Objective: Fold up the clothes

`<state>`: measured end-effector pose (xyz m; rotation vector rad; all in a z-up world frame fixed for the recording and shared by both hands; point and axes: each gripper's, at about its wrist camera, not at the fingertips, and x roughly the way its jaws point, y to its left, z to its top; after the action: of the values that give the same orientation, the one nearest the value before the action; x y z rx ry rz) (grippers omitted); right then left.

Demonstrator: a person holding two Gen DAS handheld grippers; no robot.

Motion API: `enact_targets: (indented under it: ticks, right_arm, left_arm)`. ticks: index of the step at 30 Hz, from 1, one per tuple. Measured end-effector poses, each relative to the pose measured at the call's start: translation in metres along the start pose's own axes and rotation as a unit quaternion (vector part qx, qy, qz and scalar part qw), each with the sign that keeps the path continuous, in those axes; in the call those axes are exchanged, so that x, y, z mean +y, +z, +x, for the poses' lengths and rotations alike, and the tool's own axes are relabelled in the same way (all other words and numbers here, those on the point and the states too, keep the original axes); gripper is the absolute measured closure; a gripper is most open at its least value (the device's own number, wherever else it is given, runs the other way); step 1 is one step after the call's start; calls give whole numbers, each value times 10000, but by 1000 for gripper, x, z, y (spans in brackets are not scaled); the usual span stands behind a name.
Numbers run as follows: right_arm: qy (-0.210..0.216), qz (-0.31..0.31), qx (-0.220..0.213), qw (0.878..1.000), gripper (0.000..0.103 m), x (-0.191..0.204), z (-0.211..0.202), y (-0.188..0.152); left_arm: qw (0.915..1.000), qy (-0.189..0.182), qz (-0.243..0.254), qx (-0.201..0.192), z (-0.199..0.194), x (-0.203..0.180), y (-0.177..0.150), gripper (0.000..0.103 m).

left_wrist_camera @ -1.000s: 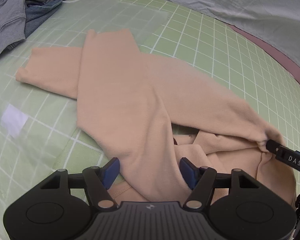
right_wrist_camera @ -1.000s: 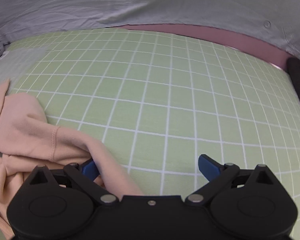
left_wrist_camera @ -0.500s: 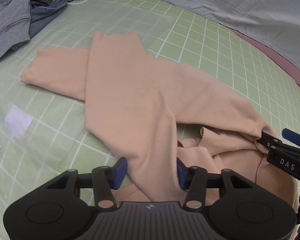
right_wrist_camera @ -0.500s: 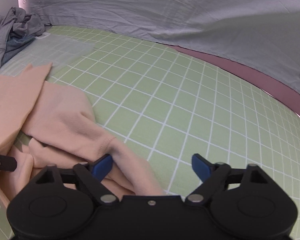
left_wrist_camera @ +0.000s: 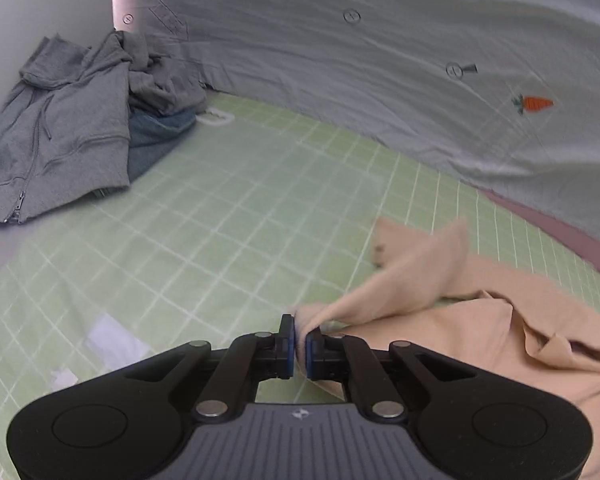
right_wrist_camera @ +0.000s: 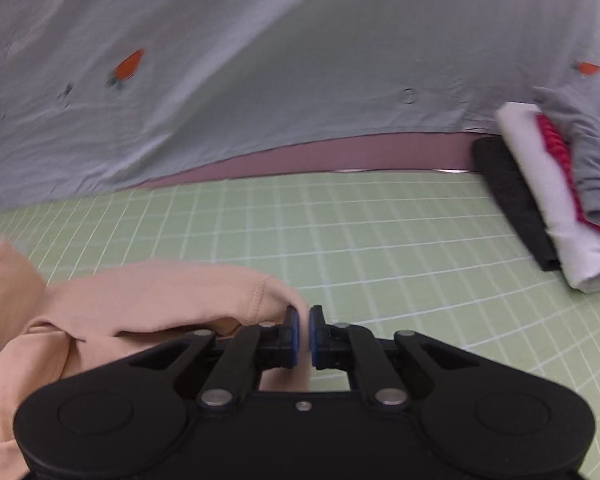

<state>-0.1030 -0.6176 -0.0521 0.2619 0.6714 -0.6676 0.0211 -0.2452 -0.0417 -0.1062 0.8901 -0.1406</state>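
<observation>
A peach long-sleeved garment [left_wrist_camera: 480, 320] lies crumpled on the green grid mat [left_wrist_camera: 220, 220]. My left gripper [left_wrist_camera: 300, 342] is shut on a pinched fold of its edge, and the cloth stretches away to the right. In the right wrist view the same peach garment [right_wrist_camera: 140, 304] lies to the left. My right gripper [right_wrist_camera: 304, 334] is shut on its edge, near a stitched seam, low over the mat [right_wrist_camera: 380, 240].
A grey zip hoodie [left_wrist_camera: 56, 132] and other grey and blue clothes are heaped at the far left. A stack of folded clothes [right_wrist_camera: 548, 192] lies at the right. A grey sheet with carrot prints [left_wrist_camera: 380, 60] hangs behind. White tape patches [left_wrist_camera: 112, 344] mark the mat.
Both grippers were open around the garment and have shut on it. Both views now tilt up and show more of the far sheet; the garment has been pulled from its spread position.
</observation>
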Motion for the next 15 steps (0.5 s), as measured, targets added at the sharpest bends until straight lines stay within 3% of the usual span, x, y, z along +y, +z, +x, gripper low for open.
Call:
enact_targets:
  ticks: [4,6,9,15]
  right_arm:
    - [-292,302,98,9991,94,-32,5,-4]
    - [-571,254,366,9974,78,-32,13,-13]
    - [-676,438,485,9956,47,-30,11,-22]
    - [-363,191,362,9985,29,9,1,-20]
  left_arm:
    - [9996,235,-173,40,18,2,9,92]
    - [9988,362,-159,301,29,2,6,89]
    - [9987,257,-207,388,25,2,-7,73]
    - [9964,303,-157,773,26,1,-33,56]
